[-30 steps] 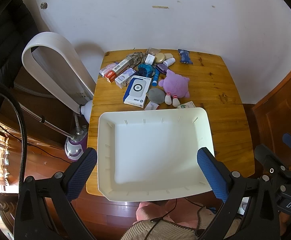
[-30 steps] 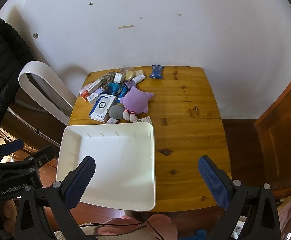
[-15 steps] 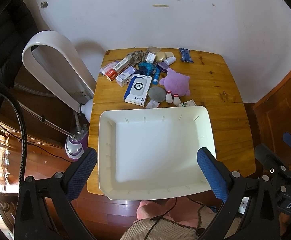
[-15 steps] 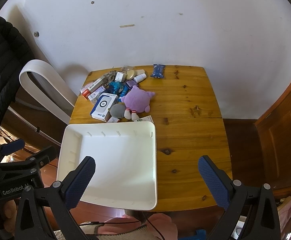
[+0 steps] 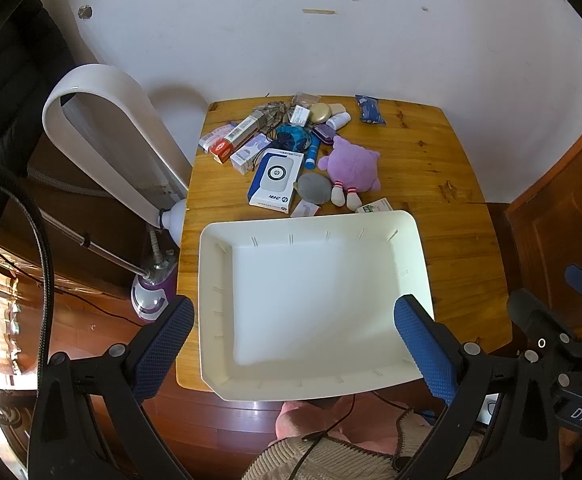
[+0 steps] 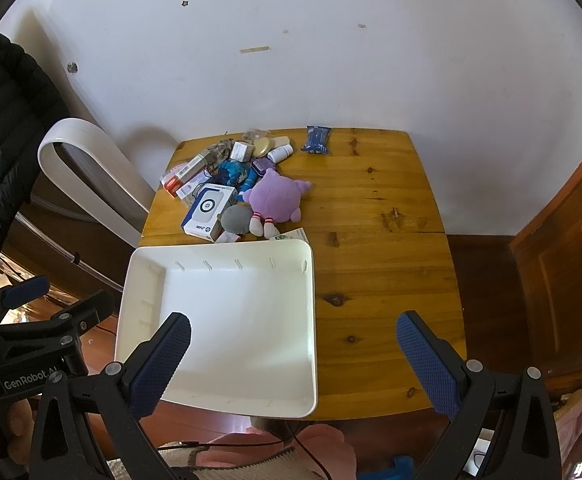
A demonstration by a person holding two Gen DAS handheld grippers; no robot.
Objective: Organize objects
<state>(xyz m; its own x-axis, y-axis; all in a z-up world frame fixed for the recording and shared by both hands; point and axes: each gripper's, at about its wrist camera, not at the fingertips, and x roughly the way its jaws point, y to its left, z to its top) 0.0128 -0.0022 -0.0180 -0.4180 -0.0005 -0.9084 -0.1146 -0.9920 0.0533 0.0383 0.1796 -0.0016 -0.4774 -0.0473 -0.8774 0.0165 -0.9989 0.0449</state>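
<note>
An empty white tray (image 5: 216, 300) (image 6: 139, 288) lies on the near left part of a wooden table (image 5: 431, 176) (image 6: 371, 240). Beyond its far rim sits a heap of small items: a purple plush toy (image 5: 353, 170) (image 6: 275, 202), a blue-and-white box (image 5: 277, 180) (image 6: 210, 210), a grey round pad (image 5: 311, 188) (image 6: 235, 218), toothpaste boxes (image 5: 235, 134), a white bottle (image 5: 338, 120) and a blue packet (image 5: 369, 110) (image 6: 315, 139). My left gripper (image 5: 293, 350) hovers open high above the tray. My right gripper (image 6: 293, 364) is open too, above the tray's right rim and bare wood.
A white looped fan (image 5: 107, 136) (image 6: 91, 176) and a garment steamer base (image 5: 151, 292) stand left of the table. A white wall is behind it, wooden panelling (image 6: 563, 264) to the right. A person's knees and knitted sleeve (image 5: 331, 452) are at the near edge.
Both views have drifted slightly, the table and tray sitting a touch lower and more to the right in the frame. Nothing on the table has moved and both grippers stay open.
</note>
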